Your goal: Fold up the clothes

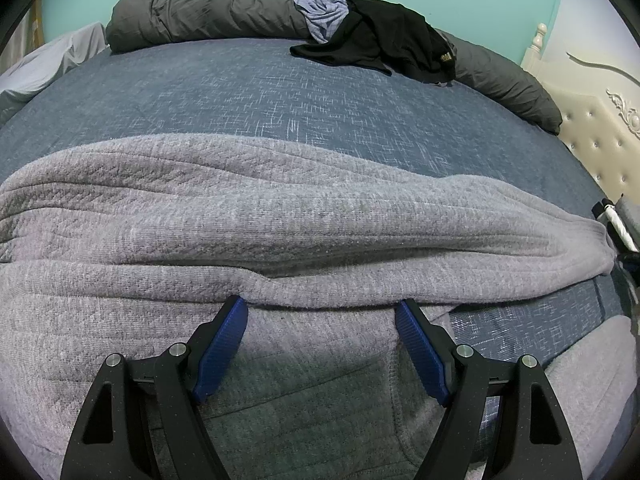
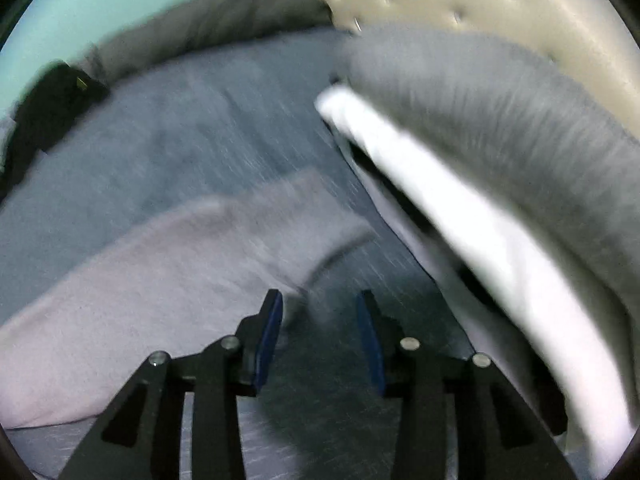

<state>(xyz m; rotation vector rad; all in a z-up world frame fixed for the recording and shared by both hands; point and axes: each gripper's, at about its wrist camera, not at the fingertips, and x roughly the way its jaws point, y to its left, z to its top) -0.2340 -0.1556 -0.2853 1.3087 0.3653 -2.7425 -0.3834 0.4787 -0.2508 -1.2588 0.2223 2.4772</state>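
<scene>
Left tool (image 1: 322, 312) gapes over the grey sweater (image 1: 280, 208), right tool (image 2: 320, 308) parted, empty; mid-fold, so you next pinch the sweater's near edge.

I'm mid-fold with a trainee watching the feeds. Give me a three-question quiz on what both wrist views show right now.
1. True or false: the left gripper is clamped on the grey sweater.
2. Which garment lies nearest the headboard on the far side of the bed? A) black garment B) red towel C) yellow sock
3. Fill in: in the right wrist view, the right gripper stands with its jaws ____ over the bed, beside the sweater's edge.

Key:
1. False. Its jaws are wide open, tips at a fold of the sweater.
2. A
3. apart, nothing pinched, though the view is blurred.
</scene>
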